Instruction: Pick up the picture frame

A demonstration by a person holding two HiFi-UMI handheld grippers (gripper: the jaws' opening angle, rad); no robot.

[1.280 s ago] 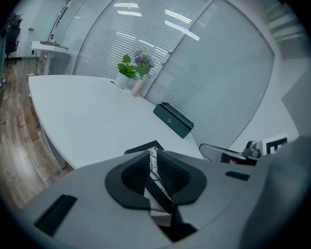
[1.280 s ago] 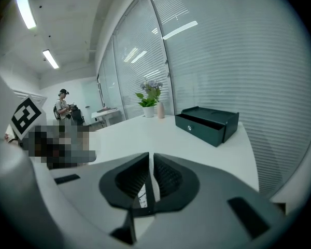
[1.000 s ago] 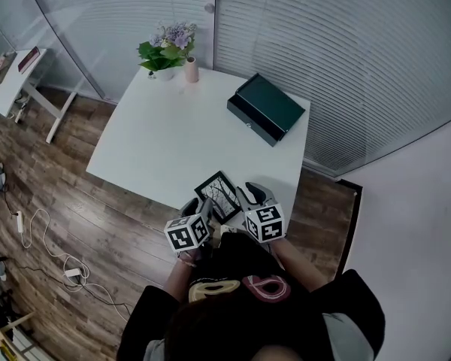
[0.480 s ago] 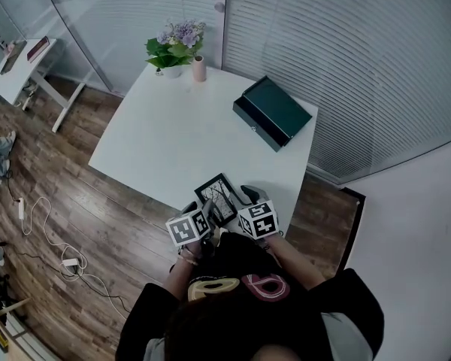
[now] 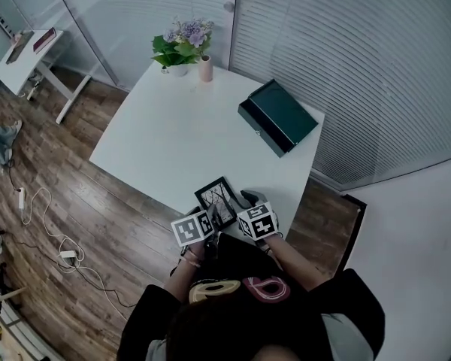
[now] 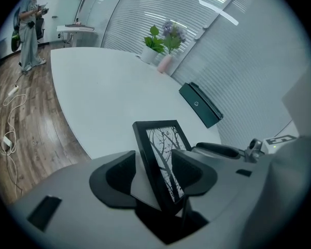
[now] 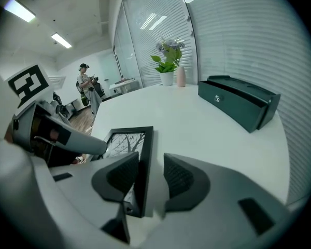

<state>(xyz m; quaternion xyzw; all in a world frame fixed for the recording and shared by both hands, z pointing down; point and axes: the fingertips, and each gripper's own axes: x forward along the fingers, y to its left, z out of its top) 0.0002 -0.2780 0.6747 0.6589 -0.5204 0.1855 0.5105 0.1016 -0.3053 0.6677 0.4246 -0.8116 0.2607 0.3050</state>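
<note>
The frame (image 5: pixel 216 199) is laid flat at the 6 o'clock edge of the desk (image 5: pixel 173 138). Its edges are straddled by the left gripper (image 6: pixel 154 174) and right gripper (image 7: pixel 145 178). Both sets of jaws have just been opening and are held apart, unclamped.

picture frame (image 5: pixel 217 195) near half hidden

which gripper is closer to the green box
Right. The right gripper sits at the picture frame edge nearest the green box; the left gripper is at the opposite edge, farther off. Both have just been opening their jaws, the frame between them.
</note>
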